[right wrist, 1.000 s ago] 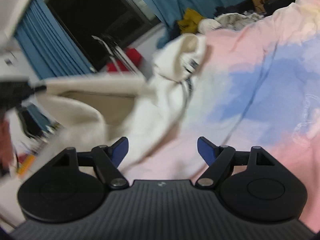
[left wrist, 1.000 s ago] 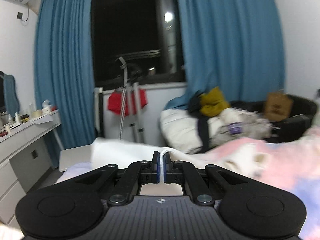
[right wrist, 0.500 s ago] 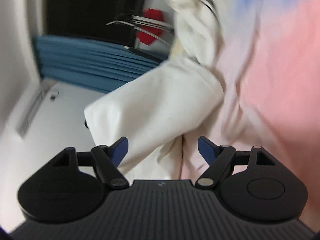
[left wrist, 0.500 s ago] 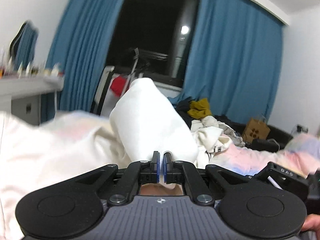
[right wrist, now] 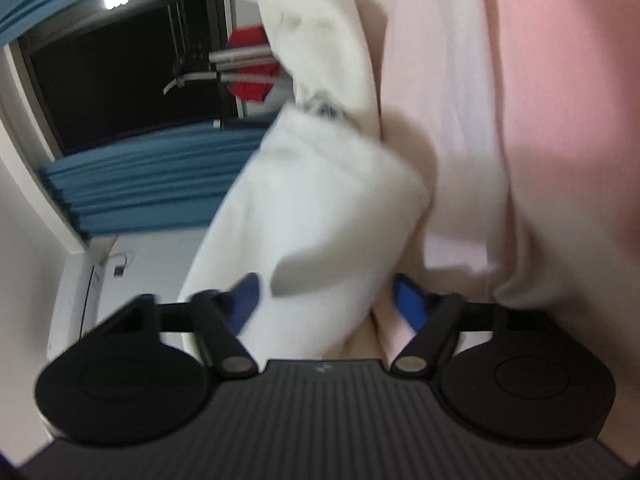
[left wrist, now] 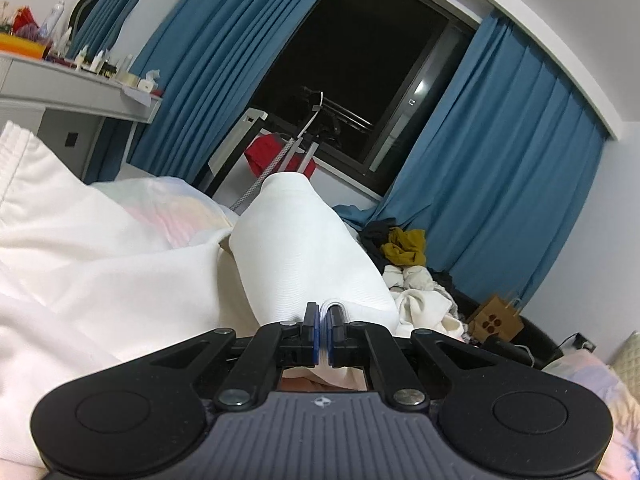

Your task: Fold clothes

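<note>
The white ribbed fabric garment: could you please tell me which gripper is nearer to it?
Left. The left gripper is shut on the white ribbed fabric garment, gripping its edge. The right gripper is open, with the cloth between its fingers but not gripped.

The white garment [left wrist: 312, 248] is a soft, matt cloth with fine ribs. The left gripper [left wrist: 324, 334] is matt black plastic. The curtains [left wrist: 500, 184] are smooth blue cloth.
</note>
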A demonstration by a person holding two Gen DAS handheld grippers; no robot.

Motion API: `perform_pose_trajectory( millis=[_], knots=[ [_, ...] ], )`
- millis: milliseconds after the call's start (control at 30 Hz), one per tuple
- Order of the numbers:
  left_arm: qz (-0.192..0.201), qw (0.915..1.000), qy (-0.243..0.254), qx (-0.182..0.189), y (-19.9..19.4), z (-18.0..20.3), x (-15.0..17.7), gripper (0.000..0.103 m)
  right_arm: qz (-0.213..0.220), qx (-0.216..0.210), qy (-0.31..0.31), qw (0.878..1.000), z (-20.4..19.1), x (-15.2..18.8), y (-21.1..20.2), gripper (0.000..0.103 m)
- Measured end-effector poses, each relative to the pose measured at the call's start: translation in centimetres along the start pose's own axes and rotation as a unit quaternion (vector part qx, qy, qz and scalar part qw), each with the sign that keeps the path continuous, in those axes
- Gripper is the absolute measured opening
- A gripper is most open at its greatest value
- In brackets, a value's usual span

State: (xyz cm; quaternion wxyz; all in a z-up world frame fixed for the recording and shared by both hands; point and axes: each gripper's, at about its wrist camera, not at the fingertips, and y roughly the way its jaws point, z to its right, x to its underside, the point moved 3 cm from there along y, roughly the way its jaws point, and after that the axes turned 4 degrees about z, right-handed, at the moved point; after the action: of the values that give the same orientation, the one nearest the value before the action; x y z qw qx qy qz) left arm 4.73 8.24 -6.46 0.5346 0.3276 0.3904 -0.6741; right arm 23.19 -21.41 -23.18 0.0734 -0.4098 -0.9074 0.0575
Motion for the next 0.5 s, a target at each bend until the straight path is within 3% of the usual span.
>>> perform_pose_trajectory(
  millis=[100, 167, 333, 500],
  knots=[
    [-0.019, 0.9997, 0.002, 0.016, 0.3, 0.0, 0.6, 0.004, 0.046, 0.033, -0.083, 0.995, -1.6, -1.4, -1.0, 0.021],
    [-0.029, 0.9992, 0.010, 0.026, 0.2, 0.3, 1.1, 0.004, 0.072, 0.038, -0.110, 0.991, -2.4, -2.1, -1.7, 0.011],
    [-0.045, 0.9969, 0.025, 0.060, -0.4, 1.3, 2.5, 0.005, 0.135, 0.027, -0.175, 0.975, -6.1, -3.2, -5.8, 0.007],
    [-0.071, 0.9919, 0.036, 0.099, -1.4, 2.5, 4.0, 0.010, 0.198, 0.019, -0.250, 0.948, -10.4, -4.3, -11.5, 0.007]
  ],
)
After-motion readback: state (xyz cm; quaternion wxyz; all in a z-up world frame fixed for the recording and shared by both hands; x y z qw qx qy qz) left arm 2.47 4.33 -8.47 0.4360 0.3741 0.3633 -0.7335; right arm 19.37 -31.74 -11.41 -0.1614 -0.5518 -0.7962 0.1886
